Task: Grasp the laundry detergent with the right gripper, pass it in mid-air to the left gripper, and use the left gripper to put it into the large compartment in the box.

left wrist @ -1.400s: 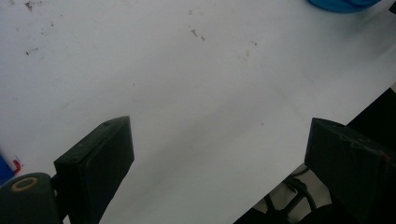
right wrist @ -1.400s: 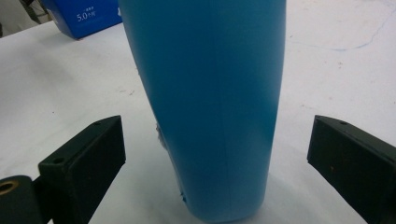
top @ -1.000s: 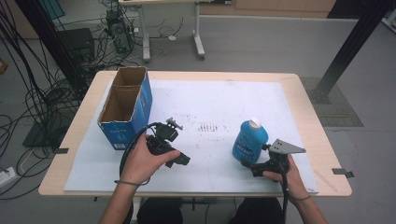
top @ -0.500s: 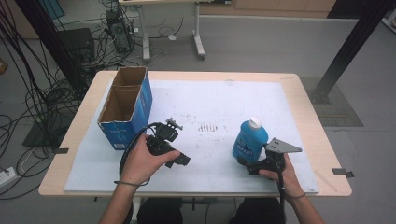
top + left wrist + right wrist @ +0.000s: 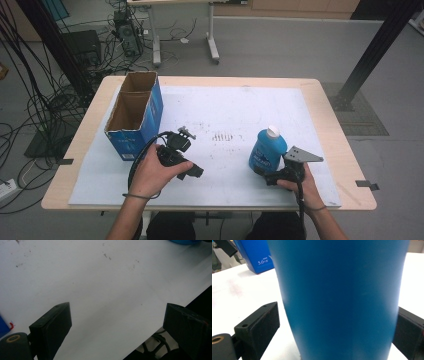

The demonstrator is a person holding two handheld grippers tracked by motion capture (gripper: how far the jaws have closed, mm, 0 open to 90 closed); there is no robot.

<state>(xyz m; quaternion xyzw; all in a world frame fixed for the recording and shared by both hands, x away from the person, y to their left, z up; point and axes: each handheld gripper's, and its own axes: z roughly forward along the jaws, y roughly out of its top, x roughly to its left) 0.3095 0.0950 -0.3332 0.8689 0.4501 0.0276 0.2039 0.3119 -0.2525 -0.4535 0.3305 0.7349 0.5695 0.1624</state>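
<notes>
From the high view, a blue bottle [image 5: 267, 150] with a white cap [image 5: 272, 131] stood upright on the white sheet [image 5: 240, 115] covering the bench [image 5: 330, 125], toward the near right, and the right tool [image 5: 272, 175] sat low against its near side. The left tool [image 5: 186, 134] hovered over the sheet just right of an open blue cardboard box [image 5: 134, 117], well apart from the bottle. In the left gripper view, the left tool [image 5: 116, 325] had its jaws wide apart over bare white sheet, with nothing between them. In the right gripper view, the bottle [image 5: 339, 297] rose between the jaws of the right tool [image 5: 334, 330]; the left jaw stood clear of the bottle's wall with a gap showing, and the right jaw lay at or just beside the other wall, so the tool was apart and not yet clamped. The bottle looked like smooth, stiff plastic, probably slippery, and if full, moderately heavy and prone to tip when taken near its base. A hold across the wider lower body, squarely on the flatter sides, seemed the safer choice, with firm but not crushing pressure.
</notes>
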